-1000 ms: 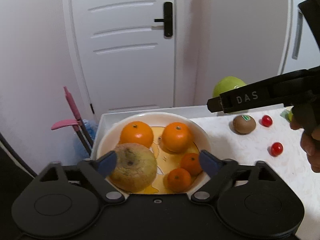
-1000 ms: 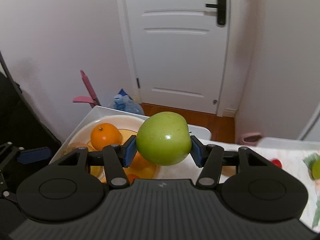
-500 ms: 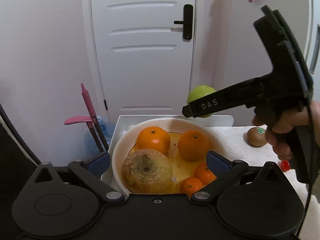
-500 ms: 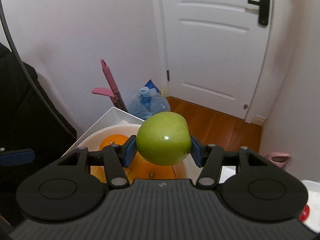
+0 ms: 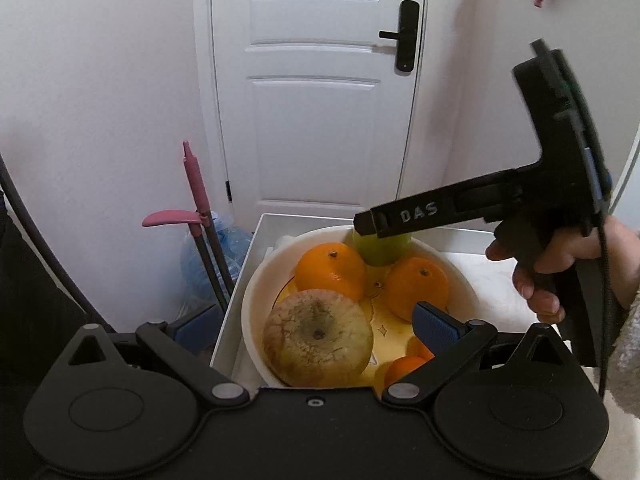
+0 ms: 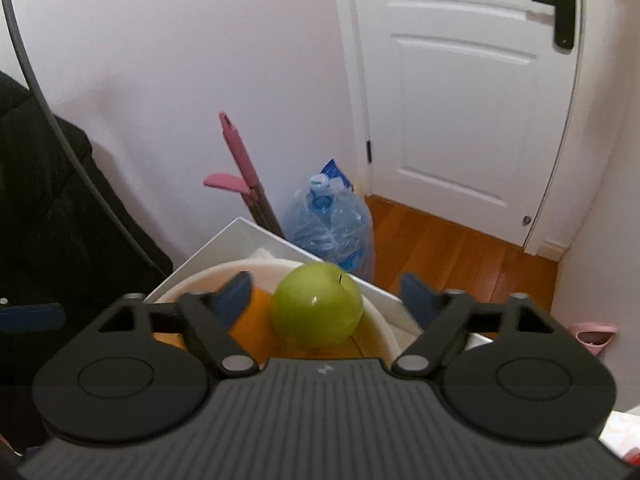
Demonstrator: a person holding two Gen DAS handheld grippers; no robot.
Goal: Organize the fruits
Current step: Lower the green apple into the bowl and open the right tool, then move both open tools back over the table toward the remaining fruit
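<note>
Green apple point(image 6: 317, 304) in bowl point(image 5: 256, 280) at 12 o'clock rim, beside oranges point(image 5: 331, 270). Right gripper point(image 6: 324, 294) fingers opening, pads clear of apple: release to group fruit. Left gripper point(image 5: 316, 324) fingers wide, empty, hovering over bowl at 6 o'clock.

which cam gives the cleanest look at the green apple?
Right wrist. The round green apple sits whole and unblocked between the opening pads of the right claw, neither touching it. The left wrist view shows only its lower part, under that claw's black finger.
</note>
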